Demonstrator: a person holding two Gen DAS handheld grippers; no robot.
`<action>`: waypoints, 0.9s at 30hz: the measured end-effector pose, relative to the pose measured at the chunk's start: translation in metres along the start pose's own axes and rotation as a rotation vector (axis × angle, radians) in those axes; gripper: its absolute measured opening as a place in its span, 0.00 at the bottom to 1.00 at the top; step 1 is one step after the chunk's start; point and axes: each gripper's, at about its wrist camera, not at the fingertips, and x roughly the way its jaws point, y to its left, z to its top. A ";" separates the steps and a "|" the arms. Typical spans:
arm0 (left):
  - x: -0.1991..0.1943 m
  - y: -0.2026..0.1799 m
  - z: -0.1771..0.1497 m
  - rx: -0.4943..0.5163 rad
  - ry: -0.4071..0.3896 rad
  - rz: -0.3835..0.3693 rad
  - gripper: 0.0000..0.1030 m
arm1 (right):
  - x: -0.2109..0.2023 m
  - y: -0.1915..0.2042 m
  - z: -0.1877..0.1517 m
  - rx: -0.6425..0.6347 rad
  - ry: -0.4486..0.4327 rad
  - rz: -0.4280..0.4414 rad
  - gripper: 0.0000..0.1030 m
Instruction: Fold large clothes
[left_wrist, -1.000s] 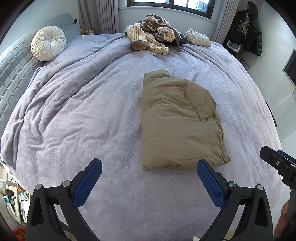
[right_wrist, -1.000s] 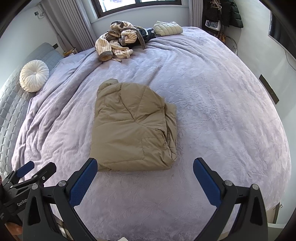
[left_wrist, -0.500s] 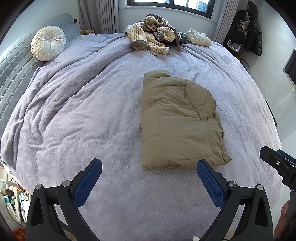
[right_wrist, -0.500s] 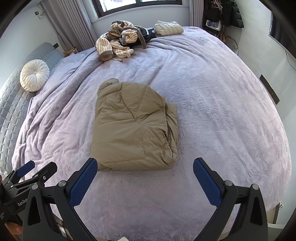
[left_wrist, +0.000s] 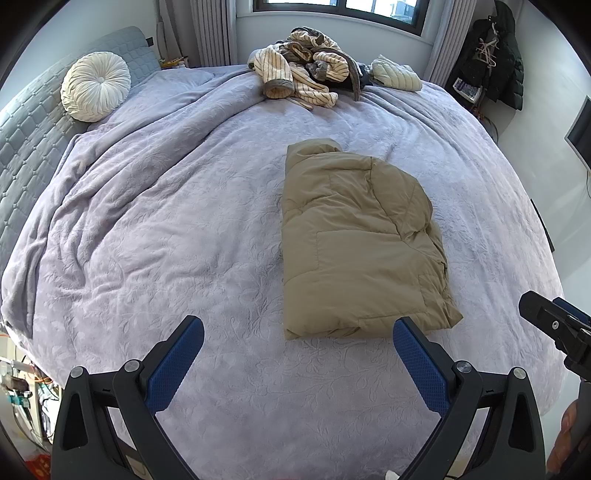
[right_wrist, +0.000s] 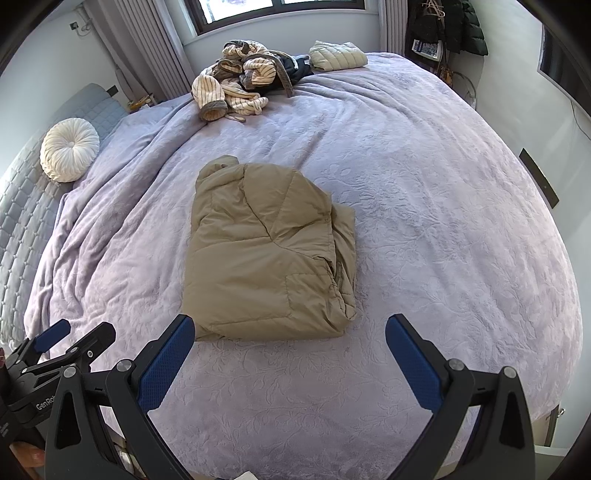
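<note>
Left gripper (left_wrist: 297, 347) is held low with jaws spread wide, nothing gripped. Right gripper (right_wrist: 290, 345) is held level beside it, jaws equally wide and empty. Part of a hand (left_wrist: 563, 441) is seen at the right gripper's handle.

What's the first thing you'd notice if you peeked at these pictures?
The folded tan puffer jacket lying mid-bed on the lavender blanket. Behind it, near the window, a messy heap of striped clothes, and a round white pillow against the headboard.

Tan jacket (left_wrist: 354, 236) on floral-embossed lilac bedspread (left_wrist: 166, 229); cream brown-striped garment (left_wrist: 303, 74); white round cushion (left_wrist: 95, 86).
</note>
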 end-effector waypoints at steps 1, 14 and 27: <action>0.000 0.000 0.000 0.000 0.000 0.000 1.00 | 0.000 0.000 0.000 0.000 0.000 0.001 1.00; 0.001 0.000 0.002 -0.001 0.001 0.000 1.00 | 0.000 0.000 0.001 0.000 0.001 0.001 1.00; 0.005 0.005 0.001 -0.017 0.005 -0.001 1.00 | 0.000 0.000 0.000 0.001 0.001 0.000 1.00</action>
